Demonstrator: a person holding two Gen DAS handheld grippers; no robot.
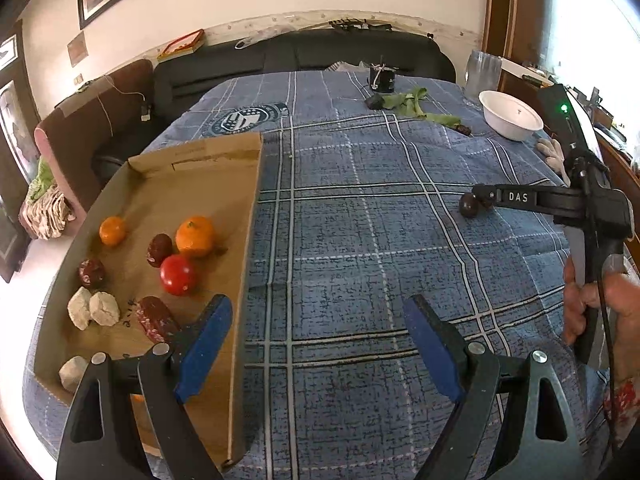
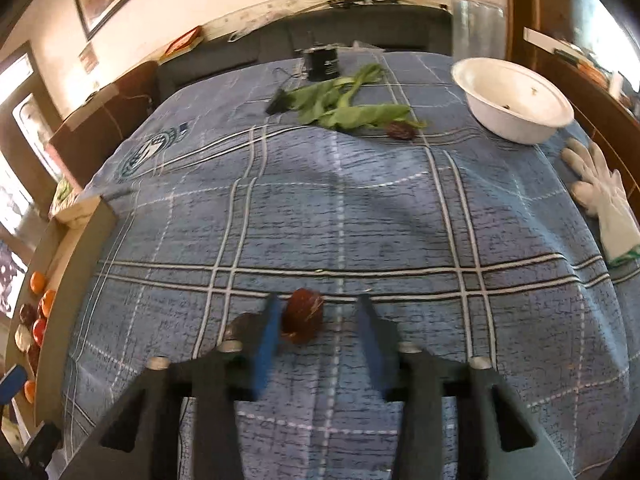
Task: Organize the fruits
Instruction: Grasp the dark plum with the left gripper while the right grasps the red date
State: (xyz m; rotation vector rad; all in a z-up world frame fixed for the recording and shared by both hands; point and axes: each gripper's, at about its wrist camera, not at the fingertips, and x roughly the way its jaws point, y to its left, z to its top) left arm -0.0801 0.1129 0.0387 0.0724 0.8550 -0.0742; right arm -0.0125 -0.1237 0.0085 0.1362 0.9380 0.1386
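Note:
A cardboard tray (image 1: 240,216) on the left of the blue plaid cloth holds two oranges (image 1: 195,235), a red tomato (image 1: 177,275), dark red fruits (image 1: 159,249) and pale lumps (image 1: 93,309). My left gripper (image 1: 320,344) is open and empty, its left finger over the tray's near right edge. My right gripper (image 2: 318,320) is open around a dark red-brown fruit (image 2: 302,315) on the cloth; the fruit lies against the left finger. That fruit (image 1: 469,205) and the right gripper (image 1: 482,197) also show in the left wrist view.
A white bowl (image 2: 516,120) stands at the back right, with a white glove (image 2: 600,192) beside it. Green leaves (image 2: 344,106), a small dark fruit (image 2: 401,131) and a black cylinder (image 2: 322,62) lie at the back. A dark sofa is behind the table.

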